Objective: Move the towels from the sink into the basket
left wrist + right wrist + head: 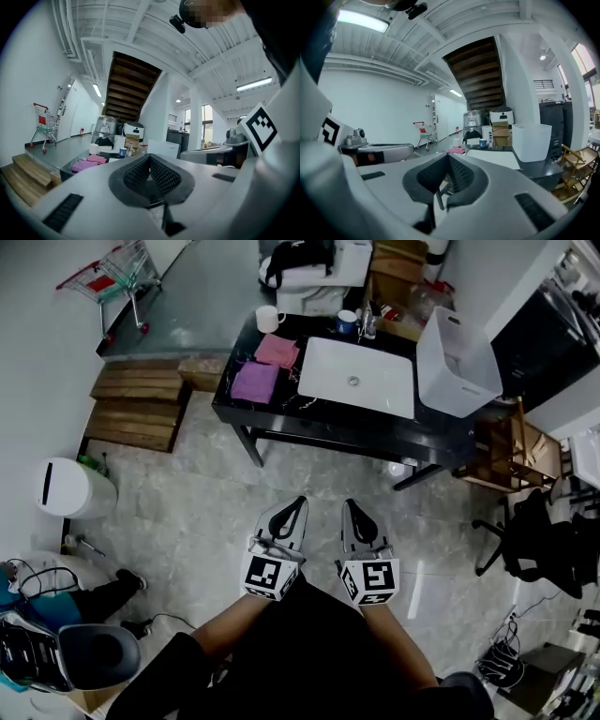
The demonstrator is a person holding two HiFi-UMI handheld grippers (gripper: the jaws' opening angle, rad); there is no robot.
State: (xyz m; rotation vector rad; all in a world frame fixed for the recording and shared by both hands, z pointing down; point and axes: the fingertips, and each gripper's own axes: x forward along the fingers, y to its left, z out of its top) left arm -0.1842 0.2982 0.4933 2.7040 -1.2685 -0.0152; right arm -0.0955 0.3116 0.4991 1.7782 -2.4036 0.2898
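Pink towel (277, 350), purple towel (255, 382): rumpled squares, side by side on black table (281, 418) at sink's (356, 376) 9 o'clock. Well apart from left gripper (297, 504) and right gripper (352, 508), toward 12 o'clock. Both grippers pressed together, empty.

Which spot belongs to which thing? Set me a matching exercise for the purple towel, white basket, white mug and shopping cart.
Things:
1 purple towel
2 white basket
3 white mug
4 shopping cart

Places:
A right of the sink, on the counter
B off the counter, at the far left
C back left corner of the counter
D just left of the sink, towards the front

Pairs: 1-D, 2-A, 3-C, 4-B
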